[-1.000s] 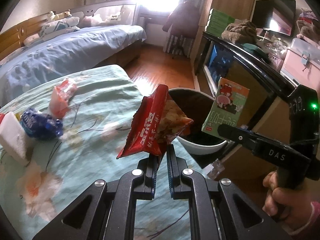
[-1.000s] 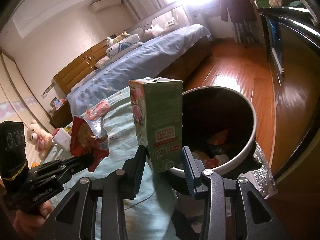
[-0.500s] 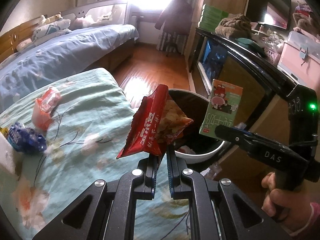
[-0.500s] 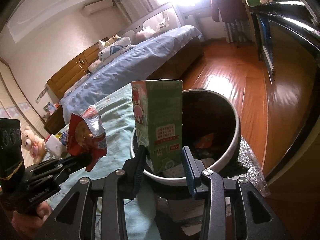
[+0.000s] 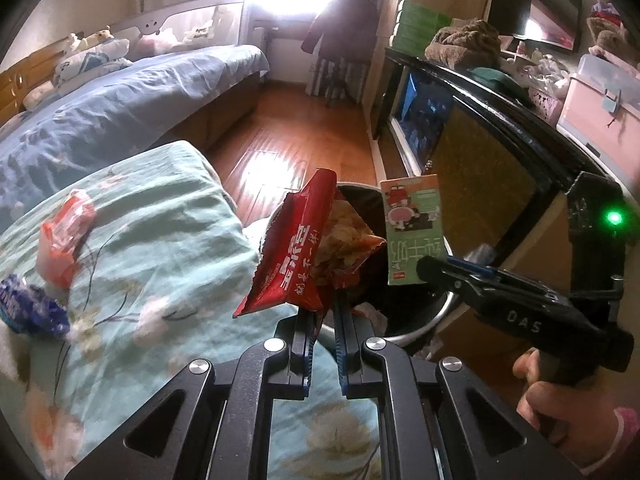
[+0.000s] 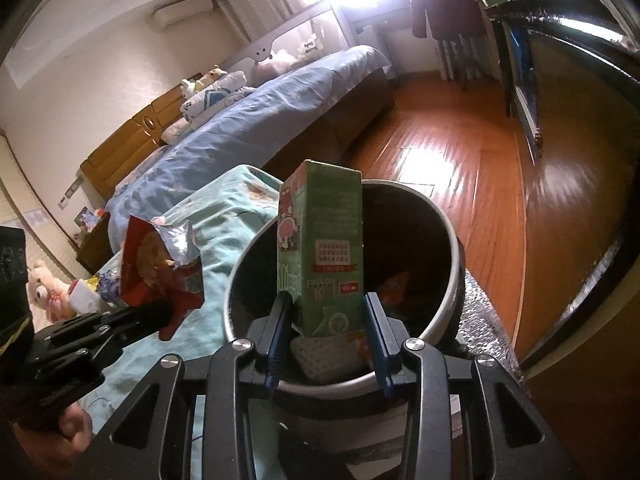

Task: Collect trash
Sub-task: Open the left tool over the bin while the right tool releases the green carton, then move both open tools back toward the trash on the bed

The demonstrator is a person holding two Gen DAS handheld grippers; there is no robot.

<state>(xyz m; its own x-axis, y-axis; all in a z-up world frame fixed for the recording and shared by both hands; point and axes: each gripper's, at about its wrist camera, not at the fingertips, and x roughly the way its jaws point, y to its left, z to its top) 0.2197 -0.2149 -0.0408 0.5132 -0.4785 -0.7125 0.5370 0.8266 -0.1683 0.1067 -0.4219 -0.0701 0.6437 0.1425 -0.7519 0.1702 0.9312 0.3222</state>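
Observation:
My left gripper (image 5: 325, 316) is shut on a red snack bag (image 5: 304, 248) and holds it upright at the near rim of the round trash bin (image 5: 440, 312). It also shows in the right wrist view (image 6: 160, 268). My right gripper (image 6: 326, 312) is shut on a green carton (image 6: 326, 256), held upright right over the bin's open mouth (image 6: 452, 248); the carton also shows in the left wrist view (image 5: 414, 232). The bin holds some trash.
On the teal floral bedspread (image 5: 160, 240) lie an orange-red wrapper (image 5: 64, 236) and a blue wrapper (image 5: 28, 312). A black cabinet (image 5: 500, 120) stands right of the bin. Wooden floor (image 6: 460, 168) and a blue bed (image 6: 260, 120) lie beyond.
Both grippers have moved forward to the bin. The carton now hangs over the bin's mouth, and the snack bag has reached its near rim.

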